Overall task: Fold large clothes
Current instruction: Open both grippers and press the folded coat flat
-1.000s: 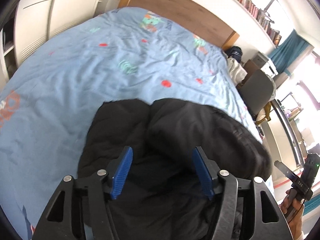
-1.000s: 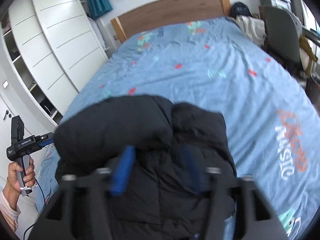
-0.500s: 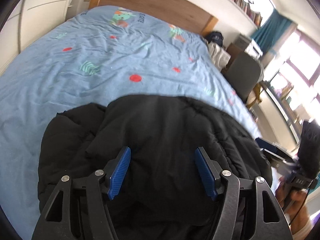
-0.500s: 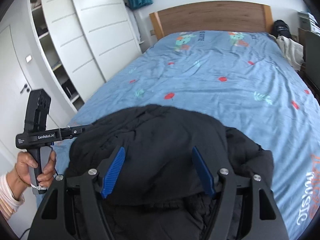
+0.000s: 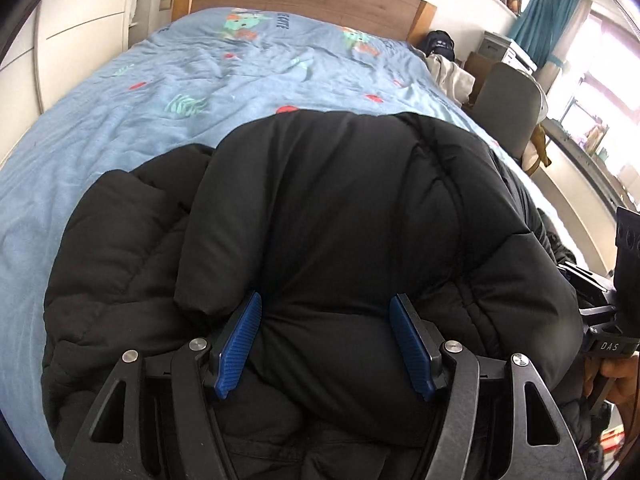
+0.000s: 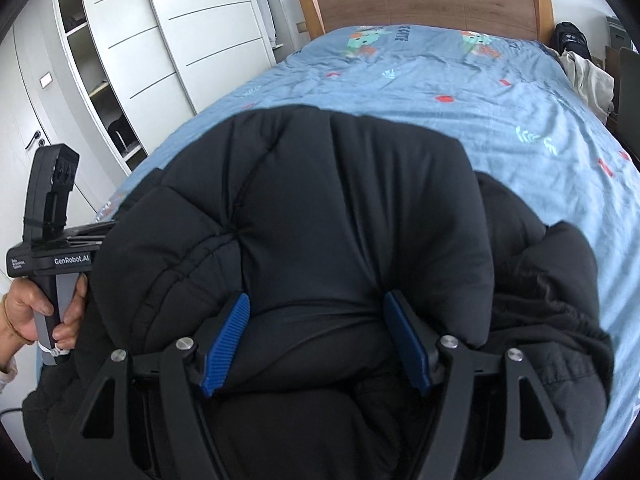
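Observation:
A black puffer jacket (image 5: 340, 208) lies folded in a thick bundle at the near end of the bed; it also fills the right wrist view (image 6: 332, 216). My left gripper (image 5: 326, 340) is open, its blue pads on either side of a bulging fold of the jacket. My right gripper (image 6: 316, 340) is open too, its pads astride another bulge of the same jacket. The left gripper's body shows in the right wrist view (image 6: 48, 248), and the right gripper's body shows at the edge of the left wrist view (image 5: 616, 320).
The bed has a light blue patterned cover (image 5: 200, 92) and a wooden headboard (image 6: 424, 4). White wardrobes (image 6: 168, 40) stand left of the bed. A grey chair (image 5: 508, 108) and a pile of clothes (image 5: 448, 68) stand on the right side.
Both grippers have come lower and closer over the jacket. The top fold has been pushed forward and now covers more of the bundle. Both stay open.

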Demonstrator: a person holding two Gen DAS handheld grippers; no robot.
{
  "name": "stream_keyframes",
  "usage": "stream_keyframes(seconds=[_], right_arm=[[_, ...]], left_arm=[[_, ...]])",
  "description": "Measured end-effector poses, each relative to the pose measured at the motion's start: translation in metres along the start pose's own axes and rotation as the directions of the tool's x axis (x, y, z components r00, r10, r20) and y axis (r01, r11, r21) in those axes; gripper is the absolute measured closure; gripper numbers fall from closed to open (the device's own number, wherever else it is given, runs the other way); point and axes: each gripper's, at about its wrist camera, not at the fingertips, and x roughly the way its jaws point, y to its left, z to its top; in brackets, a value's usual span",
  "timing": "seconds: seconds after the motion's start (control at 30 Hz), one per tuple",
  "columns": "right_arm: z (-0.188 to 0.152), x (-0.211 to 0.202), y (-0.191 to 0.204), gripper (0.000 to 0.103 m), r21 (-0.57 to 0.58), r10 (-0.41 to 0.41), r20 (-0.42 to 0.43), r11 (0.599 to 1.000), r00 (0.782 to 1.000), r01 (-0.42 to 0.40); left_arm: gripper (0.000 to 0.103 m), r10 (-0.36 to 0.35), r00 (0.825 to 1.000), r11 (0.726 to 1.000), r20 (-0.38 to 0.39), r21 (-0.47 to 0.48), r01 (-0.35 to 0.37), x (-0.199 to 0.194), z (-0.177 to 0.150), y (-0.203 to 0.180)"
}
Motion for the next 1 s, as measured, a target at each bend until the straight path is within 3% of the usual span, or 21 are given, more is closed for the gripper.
stream_keyframes(seconds=[0.3, 0.5, 0.77, 1.0], right_arm=[[0.001, -0.017, 0.009, 0.034, -0.036, -0.054, -0.054, 0.998, 0.997, 0.052], [-0.007, -0.041, 0.007, 0.034, 0.019, -0.078, -0.075, 0.997, 0.994, 0.08], [-0.036, -0.105, 0.028, 0.034, 0.044, -0.117, -0.072, 0.992, 0.99, 0.12], [-0.08, -0.173, 0.052, 0.034, 0.074, -0.135, -0.055, 0.988, 0.989, 0.139]], left_arm=[[0.037, 0.015, 1.0, 0.999, -0.026, 0.029, -0.015, -0.025, -0.007, -0.002], [0.037, 0.02, 0.999, 1.0, -0.029, -0.006, -0.02, -0.049, -0.015, -0.002], [0.037, 0.053, 0.999, 0.998, -0.01, 0.016, -0.053, -0.11, -0.038, -0.01], [0.033, 0.077, 0.997, 0.997, 0.014, -0.009, -0.076, -0.174, -0.08, 0.002]])
